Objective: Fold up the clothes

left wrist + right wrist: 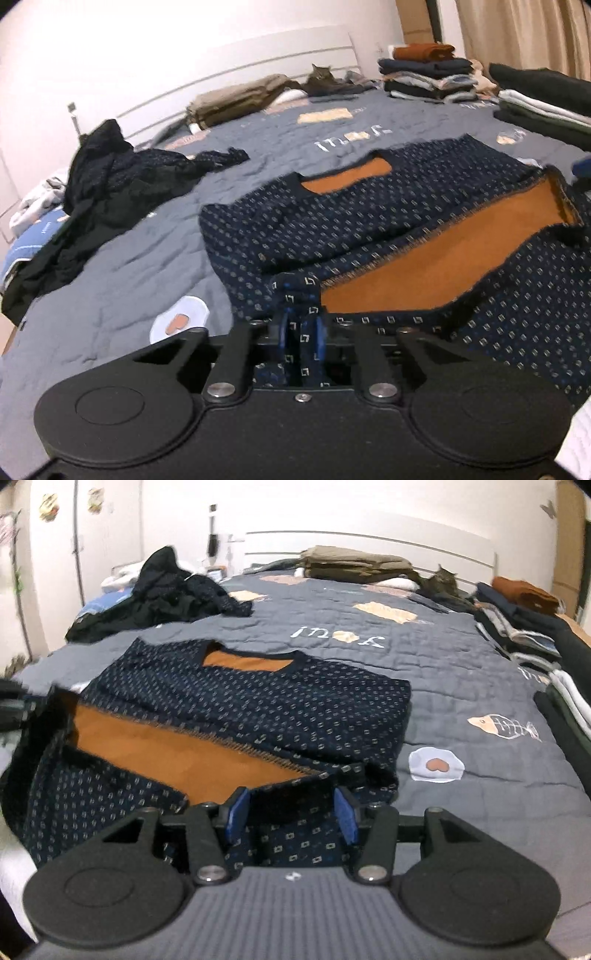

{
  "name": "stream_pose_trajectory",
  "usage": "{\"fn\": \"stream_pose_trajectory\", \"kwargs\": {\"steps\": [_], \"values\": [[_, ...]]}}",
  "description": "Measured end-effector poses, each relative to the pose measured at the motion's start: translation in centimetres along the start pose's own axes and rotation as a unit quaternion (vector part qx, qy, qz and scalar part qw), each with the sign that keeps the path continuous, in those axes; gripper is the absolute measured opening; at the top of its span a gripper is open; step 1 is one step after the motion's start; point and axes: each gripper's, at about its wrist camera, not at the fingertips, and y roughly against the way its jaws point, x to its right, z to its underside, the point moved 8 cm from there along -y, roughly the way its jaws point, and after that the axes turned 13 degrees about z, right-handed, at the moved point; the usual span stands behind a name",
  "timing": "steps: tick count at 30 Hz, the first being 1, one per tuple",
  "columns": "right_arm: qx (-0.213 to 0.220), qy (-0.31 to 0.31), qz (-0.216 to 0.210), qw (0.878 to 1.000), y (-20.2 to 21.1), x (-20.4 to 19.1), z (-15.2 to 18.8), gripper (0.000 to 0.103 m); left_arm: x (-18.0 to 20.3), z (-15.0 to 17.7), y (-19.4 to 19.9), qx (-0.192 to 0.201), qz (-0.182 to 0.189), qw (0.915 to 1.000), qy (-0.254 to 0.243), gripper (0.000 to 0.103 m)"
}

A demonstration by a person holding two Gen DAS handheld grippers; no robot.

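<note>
A navy patterned sweater with an orange lining lies spread on the grey quilt, neck toward the headboard. Its bottom hem is raised, and the lining shows inside the opening. My left gripper is shut on one corner of the hem, with a fold of fabric pinched between its blue pads. My right gripper stands open at the other hem corner. Fabric lies between its spread blue pads, and I see no squeeze on it.
A heap of dark unfolded clothes sits at the far left of the bed. Folded stacks line the right edge. Khaki folded items and a cat are by the headboard.
</note>
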Motion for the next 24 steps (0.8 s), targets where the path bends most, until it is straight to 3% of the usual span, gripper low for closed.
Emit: {"fn": "stream_pose_trajectory", "kwargs": {"steps": [7, 11, 19, 24], "values": [[-0.014, 0.022, 0.022, 0.999, -1.1, 0.1, 0.6, 0.053, -2.3, -0.6, 0.6, 0.011, -0.026, 0.9980, 0.057, 0.013], [-0.014, 0.020, 0.026, 0.999, -1.7, 0.3, 0.4, 0.053, -2.1, -0.3, 0.2, -0.001, -0.025, 0.9982, 0.055, 0.013], [-0.019, 0.058, -0.006, 0.998, -2.1, -1.7, 0.9, 0.056, -2.0, -0.1, 0.1, -0.008, -0.024, 0.9979, 0.059, 0.013], [-0.029, 0.066, 0.008, 0.997, -3.8, -1.8, 0.8, 0.057, -2.0, -0.1, 0.0, -0.010, -0.022, 0.9978, 0.062, 0.013]]}}
